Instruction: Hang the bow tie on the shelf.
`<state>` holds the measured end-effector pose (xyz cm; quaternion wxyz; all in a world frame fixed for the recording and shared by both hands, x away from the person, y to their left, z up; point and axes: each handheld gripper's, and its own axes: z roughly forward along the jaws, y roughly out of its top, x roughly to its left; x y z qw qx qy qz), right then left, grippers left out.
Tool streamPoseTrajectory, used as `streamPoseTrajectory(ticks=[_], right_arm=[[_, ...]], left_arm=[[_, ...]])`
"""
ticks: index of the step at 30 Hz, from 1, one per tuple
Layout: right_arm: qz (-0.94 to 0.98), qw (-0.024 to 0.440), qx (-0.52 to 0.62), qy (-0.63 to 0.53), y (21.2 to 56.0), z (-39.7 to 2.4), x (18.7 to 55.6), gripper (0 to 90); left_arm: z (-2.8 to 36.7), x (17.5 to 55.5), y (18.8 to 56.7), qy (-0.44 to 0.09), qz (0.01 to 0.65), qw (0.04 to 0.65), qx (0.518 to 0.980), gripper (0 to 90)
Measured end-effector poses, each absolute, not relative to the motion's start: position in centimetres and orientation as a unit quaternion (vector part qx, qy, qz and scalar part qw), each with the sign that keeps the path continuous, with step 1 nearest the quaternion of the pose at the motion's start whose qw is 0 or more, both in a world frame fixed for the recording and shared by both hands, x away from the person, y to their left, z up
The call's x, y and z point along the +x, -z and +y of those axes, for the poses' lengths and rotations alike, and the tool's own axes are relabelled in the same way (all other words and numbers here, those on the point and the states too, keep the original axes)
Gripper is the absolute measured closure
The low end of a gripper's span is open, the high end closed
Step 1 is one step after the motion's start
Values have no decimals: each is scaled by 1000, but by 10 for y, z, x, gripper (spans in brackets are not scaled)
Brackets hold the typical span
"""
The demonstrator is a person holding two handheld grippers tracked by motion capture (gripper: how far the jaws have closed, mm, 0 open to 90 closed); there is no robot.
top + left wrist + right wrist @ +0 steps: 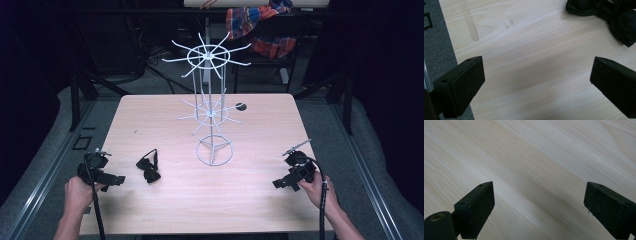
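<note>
Nearby, bow tie (pixel 148 167) beside left gripper (pixel 120 180)

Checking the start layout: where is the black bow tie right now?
In the high view the black bow tie lies on the table's left half, between the open left gripper and the white wire rack's base, untouched.

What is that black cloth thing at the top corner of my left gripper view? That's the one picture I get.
Observer: A black bow tie lying flat on the wooden table, just beside the left gripper.
Operator: Anything else on the table?
Observer: A white wire display rack with spokes stands upright near the middle, beyond the bow tie.
Operator: And the other hand?
Observer: The right gripper is near the table's right edge, jaws wide open over bare wood.
</note>
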<state>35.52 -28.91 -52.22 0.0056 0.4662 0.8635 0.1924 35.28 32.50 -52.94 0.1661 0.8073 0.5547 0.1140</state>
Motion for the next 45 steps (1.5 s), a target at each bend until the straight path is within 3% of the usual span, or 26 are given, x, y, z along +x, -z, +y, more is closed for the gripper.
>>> streamPoseTrajectory(ticks=[26, 45], right_arm=[[864, 1, 464, -194, 526, -282, 354, 87], [866, -8, 465, -182, 527, -283, 354, 91]], left_arm=[[315, 362, 511, -114, 547, 196, 806, 0], [270, 381, 482, -141, 495, 253, 819, 0]])
